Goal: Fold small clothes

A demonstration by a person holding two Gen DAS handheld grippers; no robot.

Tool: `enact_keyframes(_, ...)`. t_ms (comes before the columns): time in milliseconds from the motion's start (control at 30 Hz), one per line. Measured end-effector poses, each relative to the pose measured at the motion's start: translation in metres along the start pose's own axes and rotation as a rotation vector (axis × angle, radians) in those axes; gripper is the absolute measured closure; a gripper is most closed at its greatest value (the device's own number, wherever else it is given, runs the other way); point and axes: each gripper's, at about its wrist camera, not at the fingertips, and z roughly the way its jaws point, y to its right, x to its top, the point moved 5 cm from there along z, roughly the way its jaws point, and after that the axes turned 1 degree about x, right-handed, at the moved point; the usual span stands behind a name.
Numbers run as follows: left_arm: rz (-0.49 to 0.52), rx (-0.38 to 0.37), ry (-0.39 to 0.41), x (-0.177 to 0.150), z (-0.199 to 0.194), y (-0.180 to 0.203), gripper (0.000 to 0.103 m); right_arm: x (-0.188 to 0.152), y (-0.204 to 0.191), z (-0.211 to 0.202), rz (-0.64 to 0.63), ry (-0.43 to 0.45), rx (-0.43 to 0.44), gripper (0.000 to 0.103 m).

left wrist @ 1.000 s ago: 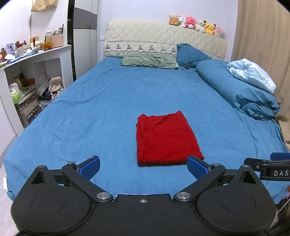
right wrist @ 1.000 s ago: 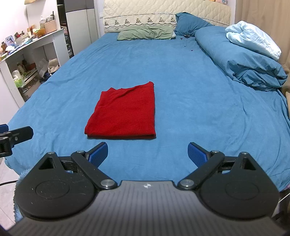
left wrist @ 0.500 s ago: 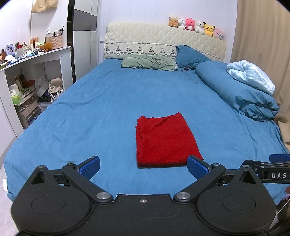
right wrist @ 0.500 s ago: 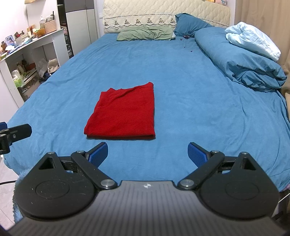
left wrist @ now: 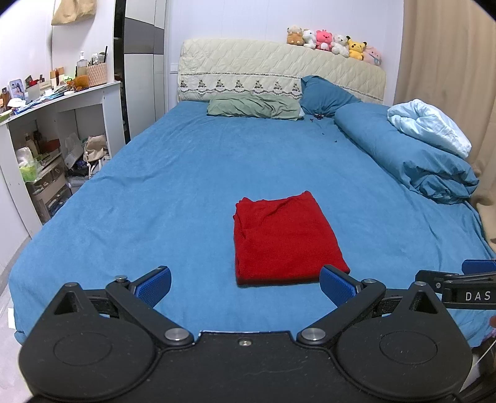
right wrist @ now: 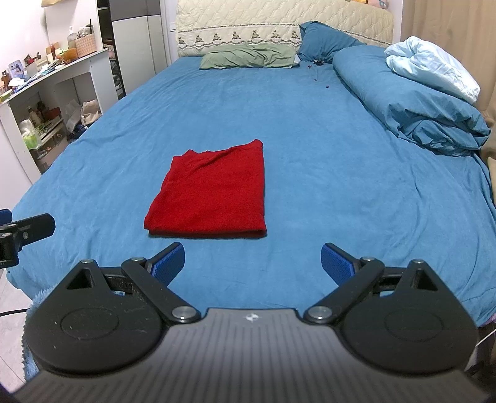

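Both wrist views low at bed (left wrist: 186, 192) foot, facing headboard (right wrist: 279, 21).

- A red garment (left wrist: 286, 240), folded into a neat flat rectangle, lies on the blue bed sheet (left wrist: 173, 198).
- It sits just right of centre in the left wrist view, left of centre in the right wrist view (right wrist: 210, 195).
- Faint creases mark its far edge.
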Motion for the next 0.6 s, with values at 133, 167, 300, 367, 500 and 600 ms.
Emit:
enact_keyframes(133,-0.004,0.001,0.004,-0.0007,0.0004,0.0004,0.0,0.0002,0.0,0.0001,0.002,0.001,0.001,0.0)
enact_keyframes(167,-0.005,-0.003,0.005,-0.0007,0.0003,0.0003,0.0,0.0003,0.0,0.0,0.002,0.002,0.0,0.0)
enact_keyframes(300,-0.014,-0.01,0.037,0.001,-0.0033,-0.0002,0.0,0.0004,-0.002,0.0013,0.004,0.005,0.0,0.0)
enact_keyframes(367,-0.017,-0.007,0.049,0.0029,-0.0039,-0.0009,0.0,0.001,-0.003,0.0025,0.003,0.006,-0.001,0.0)
enact_keyframes(500,-0.022,0.004,0.054,0.0044,-0.002,-0.0027,0.0,0.0017,-0.0035,0.0038,0.005,0.006,-0.002,0.0)
enact_keyframes(600,-0.009,0.014,0.066,0.0059,-0.0011,-0.0035,0.0,0.0018,-0.0051,0.0048,0.007,0.005,-0.003,0.0)
